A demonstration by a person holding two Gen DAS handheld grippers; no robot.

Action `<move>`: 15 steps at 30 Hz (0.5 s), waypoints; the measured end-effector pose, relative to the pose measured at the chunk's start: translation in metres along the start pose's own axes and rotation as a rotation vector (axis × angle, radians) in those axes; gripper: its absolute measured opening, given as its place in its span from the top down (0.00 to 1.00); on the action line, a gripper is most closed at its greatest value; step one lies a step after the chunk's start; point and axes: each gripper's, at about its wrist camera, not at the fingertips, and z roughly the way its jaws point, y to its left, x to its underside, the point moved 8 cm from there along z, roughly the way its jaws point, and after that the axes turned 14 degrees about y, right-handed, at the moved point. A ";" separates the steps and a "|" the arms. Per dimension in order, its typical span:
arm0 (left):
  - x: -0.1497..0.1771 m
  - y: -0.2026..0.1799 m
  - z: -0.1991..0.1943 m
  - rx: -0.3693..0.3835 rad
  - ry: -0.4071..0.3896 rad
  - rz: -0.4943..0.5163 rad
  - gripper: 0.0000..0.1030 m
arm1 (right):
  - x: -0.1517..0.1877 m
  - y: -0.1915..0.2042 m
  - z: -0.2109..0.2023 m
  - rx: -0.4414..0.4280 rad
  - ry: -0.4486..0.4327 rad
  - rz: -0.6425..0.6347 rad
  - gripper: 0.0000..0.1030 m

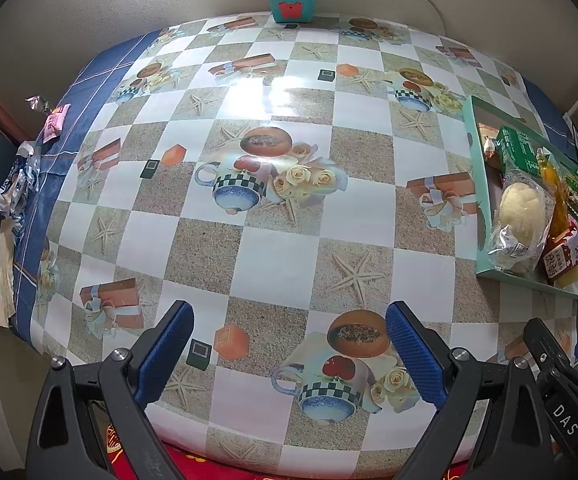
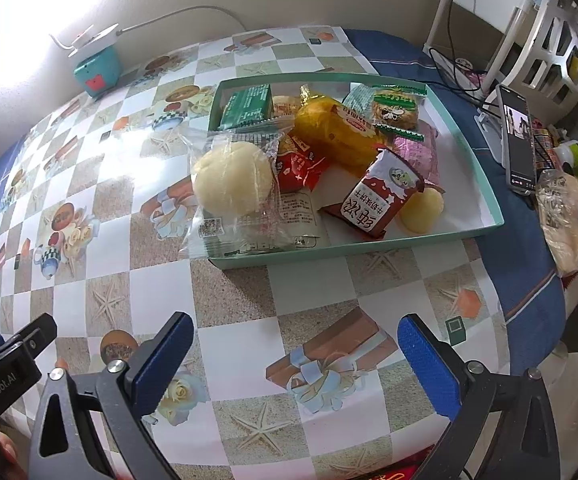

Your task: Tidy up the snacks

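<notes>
1. My left tool [image 1: 289, 360] is spread wide with nothing between its pads, hovering over bare desk [image 1: 273, 264] at the near edge.
2. My right tool [image 2: 295, 364] is likewise wide apart and empty, with the tray [image 2: 485, 184] ahead at 12 o'clock.
3. The tray already holds most snacks I can see: a pale bun [image 2: 231, 178] in a clear bag overhanging its near-left rim, a green box [image 2: 249, 106] at the back, an orange cake [image 2: 337, 132], a red packet [image 2: 377, 196] and a cookie [image 2: 395, 110].
4. In the left view, a pink packet [image 1: 55, 123] and some crinkled wrappers [image 1: 17, 186] lie at 9 o'clock near the desk's far-left edge, well apart from the tray.
5. I judge the job mostly done; those left-side pieces, if they are snacks, remain to be collected.
</notes>
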 end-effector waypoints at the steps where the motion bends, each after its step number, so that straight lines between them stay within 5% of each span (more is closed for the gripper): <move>1: 0.000 0.000 0.000 0.000 0.001 0.000 0.06 | 0.000 0.000 0.000 0.000 0.000 -0.001 0.00; 15: 0.000 0.001 0.001 0.004 0.010 -0.014 0.06 | 0.000 0.001 0.000 0.001 0.000 -0.005 0.00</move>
